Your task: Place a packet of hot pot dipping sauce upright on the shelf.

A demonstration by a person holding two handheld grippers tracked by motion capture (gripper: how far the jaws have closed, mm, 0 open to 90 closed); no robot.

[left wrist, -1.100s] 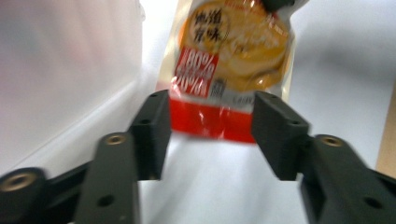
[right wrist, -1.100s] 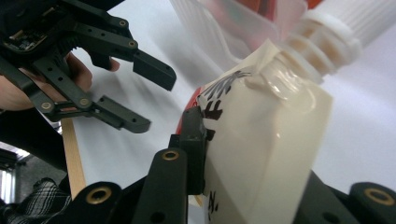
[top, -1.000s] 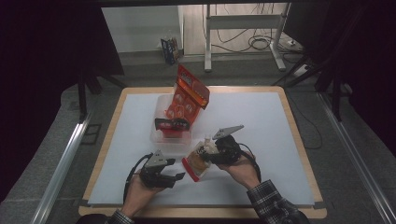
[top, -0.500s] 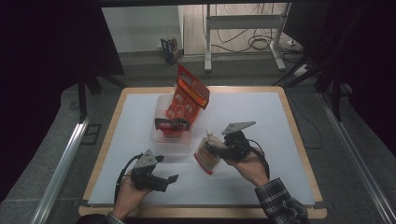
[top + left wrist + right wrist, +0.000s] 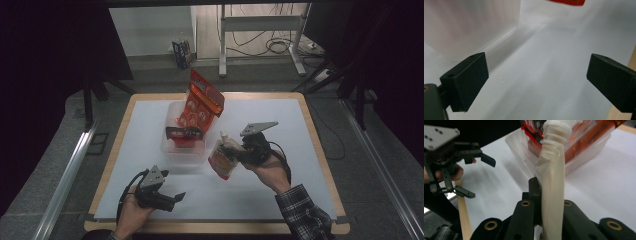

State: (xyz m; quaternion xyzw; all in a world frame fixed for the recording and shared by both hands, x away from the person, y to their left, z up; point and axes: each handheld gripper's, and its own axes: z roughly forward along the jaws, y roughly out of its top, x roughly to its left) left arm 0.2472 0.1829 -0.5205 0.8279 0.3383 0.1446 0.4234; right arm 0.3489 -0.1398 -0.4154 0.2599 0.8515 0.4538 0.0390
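Observation:
A white spouted pouch with a red-printed face [image 5: 222,158] hangs tilted above the white table mat, and my right gripper [image 5: 237,152] is shut on its edge. In the right gripper view the pouch [image 5: 552,182] stands edge-on between the jaws of my right gripper [image 5: 543,195], its ribbed spout cap on top. My left gripper [image 5: 176,197] is low near the front left edge, open and holding nothing. In the left gripper view, the left gripper [image 5: 537,75] has its jaws spread wide over bare mat. The open left gripper [image 5: 477,176] is also in the right gripper view, at the left.
A clear plastic bin [image 5: 173,145] stands at the mat's middle-left with orange-red snack packs [image 5: 202,100] leaning out of it and a black item at its front. Its wall [image 5: 469,25] is close to the left gripper. The wooden table rim [image 5: 215,227] runs along the front.
My left gripper has drawn back from the pouch toward the front left edge. My right gripper has carried the pouch up and slightly right, nearer the bin.

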